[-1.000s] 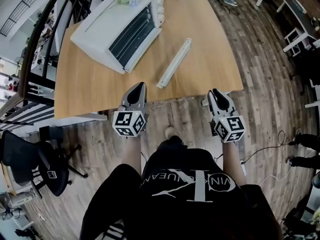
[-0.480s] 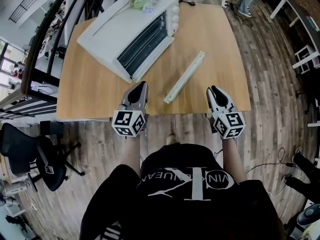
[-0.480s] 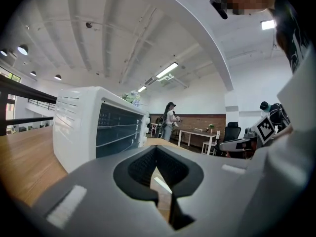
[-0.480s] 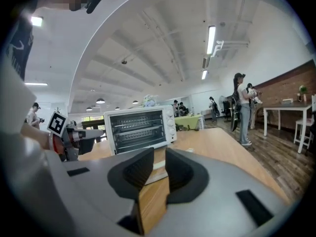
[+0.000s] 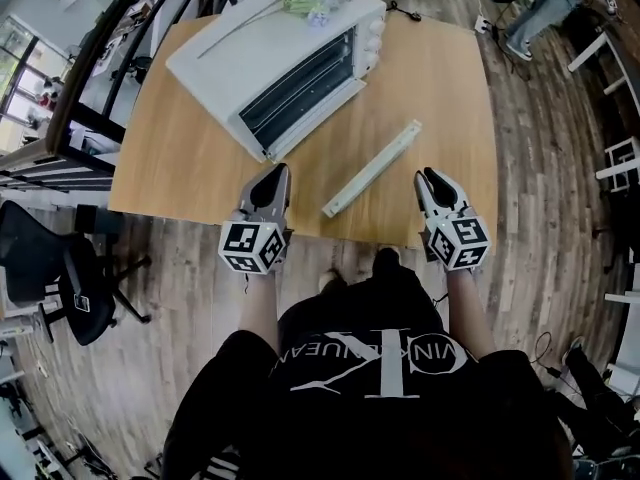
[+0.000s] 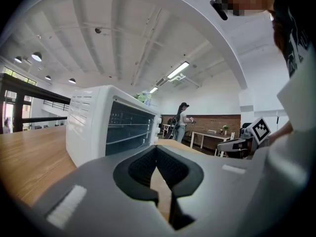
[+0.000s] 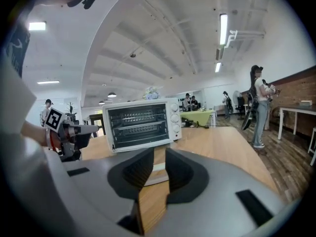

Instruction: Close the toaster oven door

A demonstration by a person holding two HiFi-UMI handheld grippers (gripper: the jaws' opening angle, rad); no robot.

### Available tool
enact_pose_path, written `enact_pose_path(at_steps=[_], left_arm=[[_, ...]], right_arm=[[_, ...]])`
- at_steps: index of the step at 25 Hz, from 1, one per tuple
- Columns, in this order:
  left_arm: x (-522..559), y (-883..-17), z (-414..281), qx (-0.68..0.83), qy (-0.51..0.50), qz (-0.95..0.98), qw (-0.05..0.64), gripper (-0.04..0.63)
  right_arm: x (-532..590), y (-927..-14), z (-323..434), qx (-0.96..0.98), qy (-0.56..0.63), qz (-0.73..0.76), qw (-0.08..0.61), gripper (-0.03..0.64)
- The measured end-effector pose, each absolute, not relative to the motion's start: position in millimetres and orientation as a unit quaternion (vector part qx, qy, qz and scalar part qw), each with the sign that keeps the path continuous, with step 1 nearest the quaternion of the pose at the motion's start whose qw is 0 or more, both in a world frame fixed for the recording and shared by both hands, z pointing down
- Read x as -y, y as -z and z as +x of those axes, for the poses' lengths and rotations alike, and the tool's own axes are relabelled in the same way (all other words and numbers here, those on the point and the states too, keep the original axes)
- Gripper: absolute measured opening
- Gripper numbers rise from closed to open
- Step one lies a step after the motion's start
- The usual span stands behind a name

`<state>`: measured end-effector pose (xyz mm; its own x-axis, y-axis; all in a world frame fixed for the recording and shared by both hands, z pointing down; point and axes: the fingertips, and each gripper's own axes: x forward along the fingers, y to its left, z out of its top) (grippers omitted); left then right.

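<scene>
Oven door (image 5: 300, 93): upper centre, looks shut, hence both grippers idle.
Left gripper (image 5: 277, 173): jaws together, empty.
Right gripper (image 5: 428, 176): jaws slightly spread, empty.

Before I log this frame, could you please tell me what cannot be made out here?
- Toaster oven door seam: too small in every view to tell shut from ajar.
- Knob markings: too small, right gripper view.
- White strip: mostly behind the right gripper in its own view.
</scene>
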<state>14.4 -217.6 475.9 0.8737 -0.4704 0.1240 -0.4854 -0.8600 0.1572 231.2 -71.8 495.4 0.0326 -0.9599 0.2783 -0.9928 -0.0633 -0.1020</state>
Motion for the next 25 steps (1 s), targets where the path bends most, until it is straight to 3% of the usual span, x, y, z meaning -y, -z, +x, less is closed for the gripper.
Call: enact_pose_path(at_steps=[11,18,25], left_arm=[[217.7,-470.3,56.8,0.321,-0.025,0.941,0.099,0.011],[210.0,-480.2,53.6,0.373,-0.031,0.921,0.108,0.011],[195.2,-493.3,40.7,0.427,-0.047,0.895,0.121,0.011]], right_arm=[[116.7,-517.9,285.4,0.741,-0.163,0.642,0.111,0.034],[125.3,-556.4,299.3,0.757,-0.183,0.603,0.175,0.034],[140.9,-590.5,316.8,0.755,-0.225,0.586,0.192,0.034]])
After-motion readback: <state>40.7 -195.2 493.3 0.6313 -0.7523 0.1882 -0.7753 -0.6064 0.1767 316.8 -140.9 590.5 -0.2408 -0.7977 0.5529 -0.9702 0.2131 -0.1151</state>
